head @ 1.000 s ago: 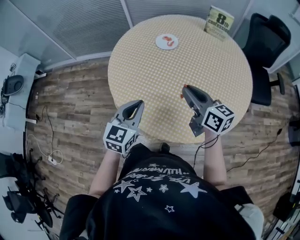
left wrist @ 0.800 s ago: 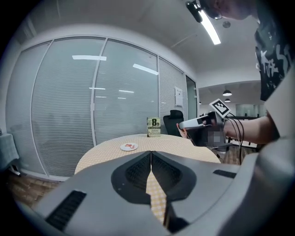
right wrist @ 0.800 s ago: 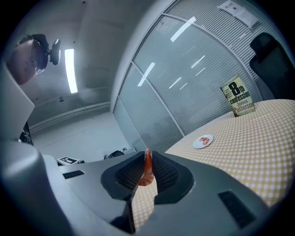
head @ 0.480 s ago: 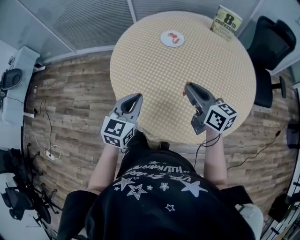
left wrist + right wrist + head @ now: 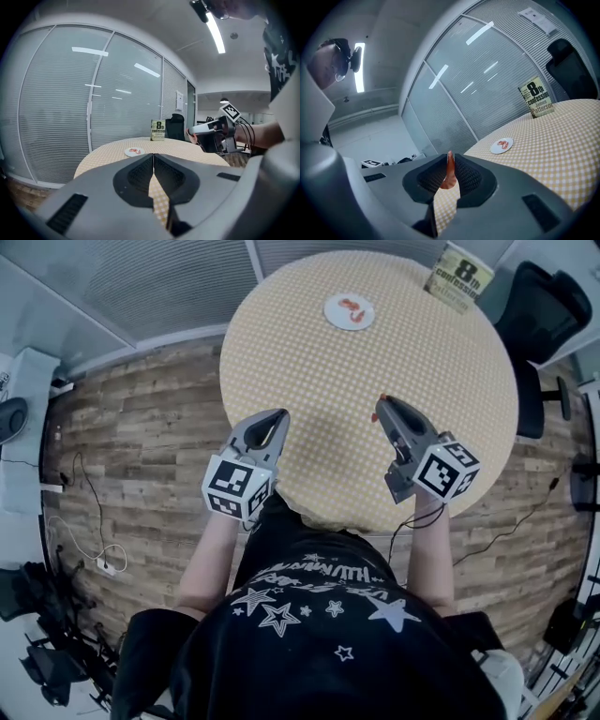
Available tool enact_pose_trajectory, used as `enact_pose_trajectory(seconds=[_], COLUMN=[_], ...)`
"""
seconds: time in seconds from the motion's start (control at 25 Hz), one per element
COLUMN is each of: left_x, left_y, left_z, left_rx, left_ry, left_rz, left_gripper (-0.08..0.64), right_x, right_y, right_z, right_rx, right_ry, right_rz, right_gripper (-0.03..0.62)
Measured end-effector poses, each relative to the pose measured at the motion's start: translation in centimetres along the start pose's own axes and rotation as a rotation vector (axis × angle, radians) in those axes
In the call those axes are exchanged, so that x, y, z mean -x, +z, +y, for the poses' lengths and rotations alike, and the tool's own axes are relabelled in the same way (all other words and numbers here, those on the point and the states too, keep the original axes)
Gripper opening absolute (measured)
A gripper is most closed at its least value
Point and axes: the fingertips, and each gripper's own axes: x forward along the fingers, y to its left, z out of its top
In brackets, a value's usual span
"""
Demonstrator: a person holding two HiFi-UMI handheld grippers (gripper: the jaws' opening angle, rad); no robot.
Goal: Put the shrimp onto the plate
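A small white plate [image 5: 349, 310] sits at the far side of the round checkered table [image 5: 450, 371], with a shrimp [image 5: 352, 307] lying on it; the plate [image 5: 501, 145] also shows far off in the right gripper view and the plate [image 5: 134, 151] in the left gripper view. My right gripper [image 5: 382, 405] hovers over the table's near right part, shut on an orange shrimp [image 5: 450, 169] pinched upright between its jaws. My left gripper [image 5: 276, 418] hangs at the table's near left edge, shut with nothing in it.
A book [image 5: 458, 276] stands upright at the table's far right edge. A black office chair [image 5: 542, 310] is to the right of the table. Wood-plank floor [image 5: 150, 418] surrounds it, with cables and equipment at the left. Glass walls with blinds stand behind.
Both grippers have shifted slightly forward over the table's near edge. The right gripper still holds its shrimp, and the plate's shrimp has not moved.
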Motion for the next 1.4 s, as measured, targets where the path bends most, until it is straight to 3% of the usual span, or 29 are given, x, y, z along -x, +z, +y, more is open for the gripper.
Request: enact_pose_trajectory(seconds=[0.6,0.92,1.4], left_x=[-5.5,-8.7,-13.1], left_y=[1.2,2.6,1.1], left_z=[10.7,14.2,19.2], left_rx=[0.027,0.015,0.039], left_ry=[-0.081,-0.143,-0.225], left_rz=[0.003,0.006,0.053], left_gripper=[0.009,0.009,0.009], right_x=[-8.4,-13.0,-19.1], right_y=[2.2,4.0,1.6], right_z=[-3.9,-5.2,-8.3], right_rx=[-0.019,0.023,-0.028], right_ry=[-0.178,-0.225,-0.32], right_rz=[-0.002,0.021,0.077], right_gripper=[0.06,0.06,0.061])
